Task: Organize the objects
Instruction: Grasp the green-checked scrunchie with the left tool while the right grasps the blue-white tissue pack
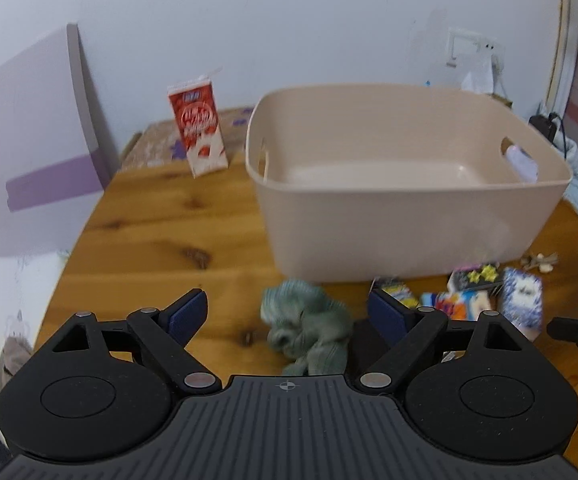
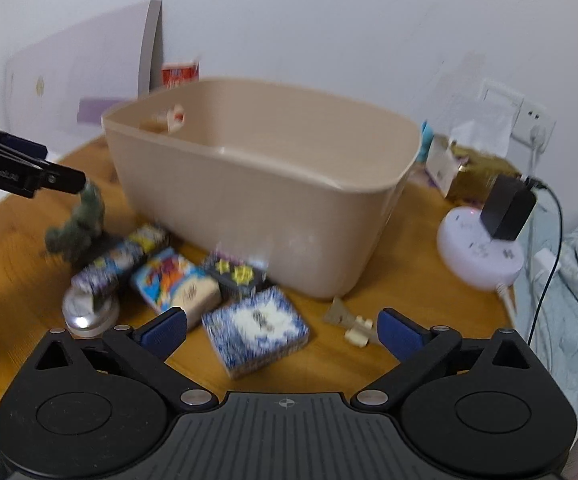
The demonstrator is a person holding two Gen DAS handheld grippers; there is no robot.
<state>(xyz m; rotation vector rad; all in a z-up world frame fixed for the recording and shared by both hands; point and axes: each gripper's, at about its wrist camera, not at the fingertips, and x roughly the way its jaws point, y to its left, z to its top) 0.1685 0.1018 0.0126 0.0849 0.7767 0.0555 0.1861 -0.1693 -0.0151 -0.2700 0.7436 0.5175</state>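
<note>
Left gripper [image 1: 287,314] agape — green toy [image 1: 309,326] between.

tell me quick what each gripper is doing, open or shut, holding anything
left gripper: open, holding nothing.
right gripper: open, holding nothing.

No lettering is legible (print on the milk carton [image 1: 199,128] is blurred)

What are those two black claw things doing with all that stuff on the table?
A person holds them to tidy up. Both are open and holding nothing. The left gripper points at a green stuffed toy; the right gripper points at a blue patterned box. The beige bin looks empty.
</note>
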